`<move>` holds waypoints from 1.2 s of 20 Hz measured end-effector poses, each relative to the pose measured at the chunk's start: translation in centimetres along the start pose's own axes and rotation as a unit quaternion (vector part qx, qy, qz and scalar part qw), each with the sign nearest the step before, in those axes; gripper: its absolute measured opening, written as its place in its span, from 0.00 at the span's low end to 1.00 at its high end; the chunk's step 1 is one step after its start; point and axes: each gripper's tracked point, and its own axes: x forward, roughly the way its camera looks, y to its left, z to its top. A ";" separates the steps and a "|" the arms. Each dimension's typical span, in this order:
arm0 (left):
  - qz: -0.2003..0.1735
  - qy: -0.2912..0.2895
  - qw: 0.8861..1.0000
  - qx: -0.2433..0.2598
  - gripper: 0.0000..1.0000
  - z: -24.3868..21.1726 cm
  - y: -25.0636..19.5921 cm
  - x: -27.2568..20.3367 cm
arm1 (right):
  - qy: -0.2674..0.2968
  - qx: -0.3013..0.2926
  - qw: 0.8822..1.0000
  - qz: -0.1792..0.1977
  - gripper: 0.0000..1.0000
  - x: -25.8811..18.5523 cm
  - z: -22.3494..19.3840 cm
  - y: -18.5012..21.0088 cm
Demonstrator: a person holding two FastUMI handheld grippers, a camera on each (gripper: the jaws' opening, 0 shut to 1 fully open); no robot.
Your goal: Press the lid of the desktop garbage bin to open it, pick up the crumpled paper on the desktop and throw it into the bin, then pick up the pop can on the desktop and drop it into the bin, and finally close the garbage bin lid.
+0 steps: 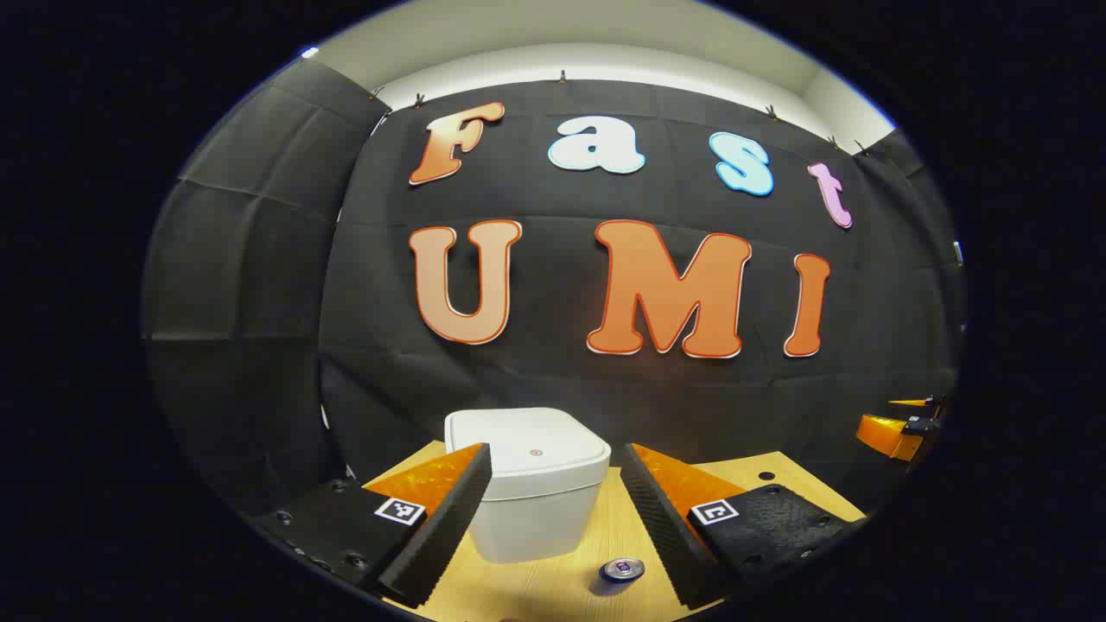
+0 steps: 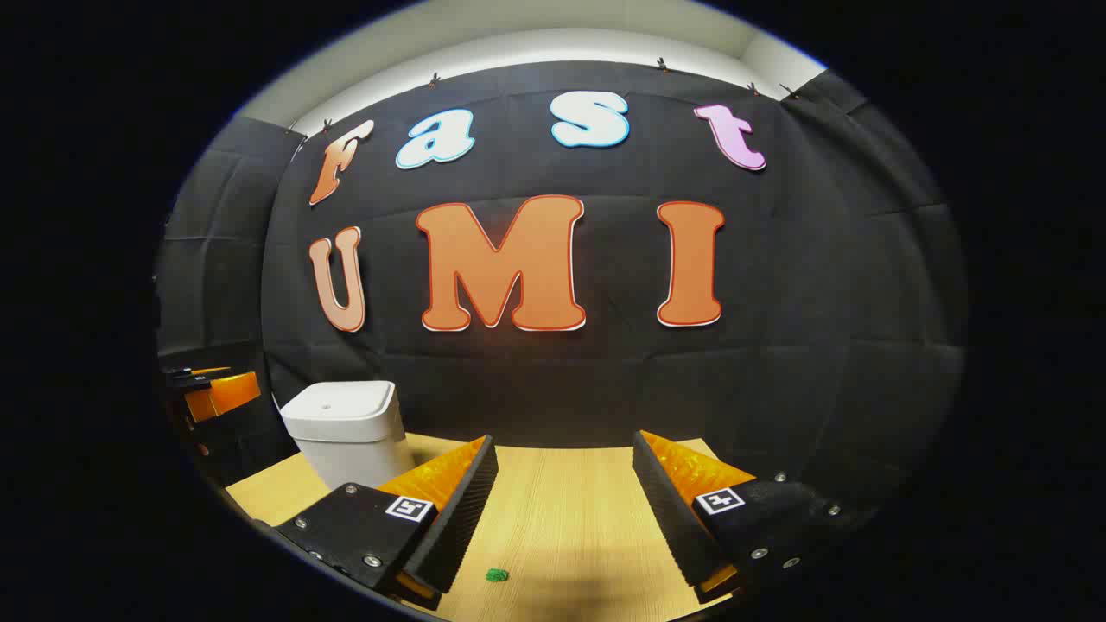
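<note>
Left gripper view: your left gripper point(image 1: 555, 510) is spread wide with nothing between the fingers, hanging above the wooden desktop point(image 1: 562, 587) and aimed straight at the garbage bin point(image 1: 529, 484). Lid point(image 1: 527, 449) is down, so step one isn't done yet. Pop can point(image 1: 621, 571) stands upright just in front of the bin, near your right-hand finger. The right gripper point(image 1: 903, 425) pokes in at the far right edge, well apart from the bin.

Right gripper view: the right gripper's jaws are wide apart too, holding nothing. Bin sits off to the left at the back of the desktop, lid shut. A small green scrap point(image 2: 496, 574) lies on the wood near the left finger; too small to tell whether it's the crumpled paper. Left gripper shows at the far left edge beside the bin.

Risks, my read:
- Coming down for the lid with fingers this wide, one finger could clip the can and tip it
- Bin looks light; an off-centre push on the lid may slide or tilt it instead of popping the latch
- That green bit is tiny; a wide grab could pinch air or flick it away
</note>
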 end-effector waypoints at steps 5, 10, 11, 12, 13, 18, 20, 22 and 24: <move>-0.019 -0.007 1.000 0.002 0.94 0.4 0.5 1.8 | -0.011 0.010 1.000 -0.019 0.94 0.3 1.1 -0.1; -0.058 0.002 0.998 0.005 0.94 0.2 -0.6 3.6 | -0.017 -0.008 0.999 -0.049 0.94 0.1 1.6 -0.3; -0.064 0.007 0.998 0.008 0.94 0.0 -0.8 3.7 | -0.018 -0.005 0.998 -0.052 0.94 -0.1 1.6 -0.1; -0.071 0.005 0.997 0.012 0.94 0.0 -1.1 3.7 | -0.019 -0.003 0.999 -0.049 0.94 -0.2 1.5 0.5; -0.074 -0.001 0.997 0.017 0.94 0.4 -1.3 3.6 | -0.016 -0.004 0.999 -0.049 0.94 -0.2 1.4 0.8; -0.090 -0.009 0.996 0.023 0.94 0.7 -2.0 3.9 | -0.018 -0.008 0.998 -0.052 0.94 -0.4 1.6 1.4; -0.093 -0.003 0.995 0.018 0.94 0.3 -2.0 4.0 | -0.016 -0.007 0.998 -0.052 0.94 -0.3 1.5 1.6; -0.093 0.001 0.996 0.014 0.94 0.0 -1.9 4.1 | -0.016 -0.006 0.998 -0.052 0.94 -0.3 1.6 1.6; -0.095 0.000 0.995 0.009 0.94 0.2 -1.8 4.1 | -0.016 -0.005 0.998 -0.052 0.94 -0.3 1.7 1.6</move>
